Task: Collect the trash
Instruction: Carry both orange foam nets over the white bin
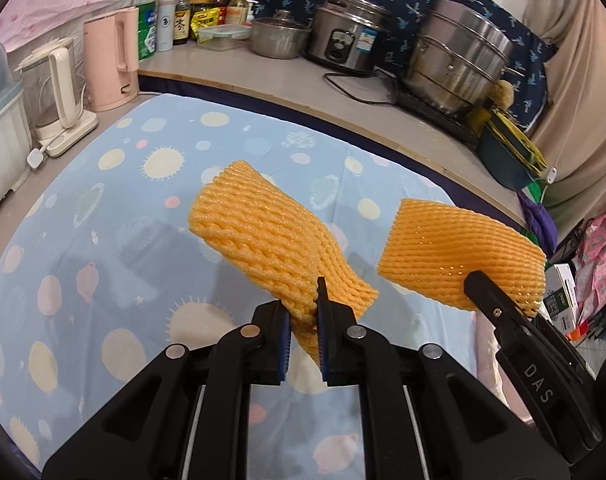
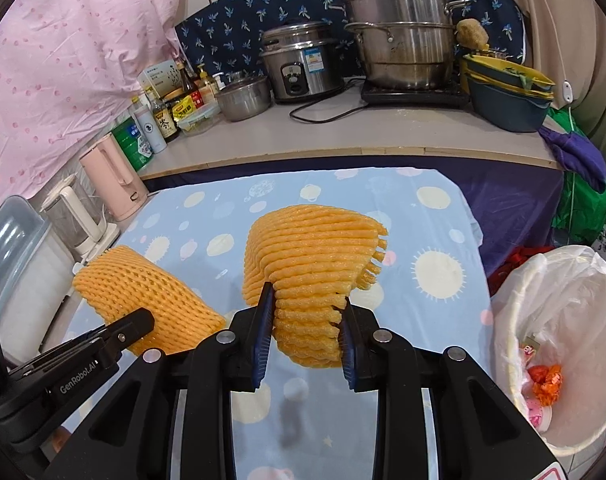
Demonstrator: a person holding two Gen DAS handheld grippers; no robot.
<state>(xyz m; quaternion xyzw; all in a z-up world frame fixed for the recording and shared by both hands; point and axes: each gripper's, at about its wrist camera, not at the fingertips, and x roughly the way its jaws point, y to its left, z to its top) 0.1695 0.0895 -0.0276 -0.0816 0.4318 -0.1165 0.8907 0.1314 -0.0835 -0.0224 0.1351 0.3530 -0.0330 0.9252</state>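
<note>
Two orange foam mesh fruit sleeves are held above the blue dotted tablecloth (image 1: 103, 216).

The left gripper (image 1: 304, 316) is clamped on one twisted orange foam mesh sleeve (image 1: 263, 236), and the right gripper (image 2: 305, 322) is closed on the second orange foam mesh sleeve (image 2: 311, 248). A white bag-lined waste bin (image 2: 563, 300) with scraps inside is seen at the table's right.

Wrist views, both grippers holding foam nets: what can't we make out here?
- Trash bin: right wrist view, far side cut off by the frame edge; contents partly hidden by the liner.
- Table under the blue cloth: near part hidden by the left gripper.
- Bottle labels: too small to read.
- Right gripper: grip on its foam net shown; net's underside hidden.
</note>
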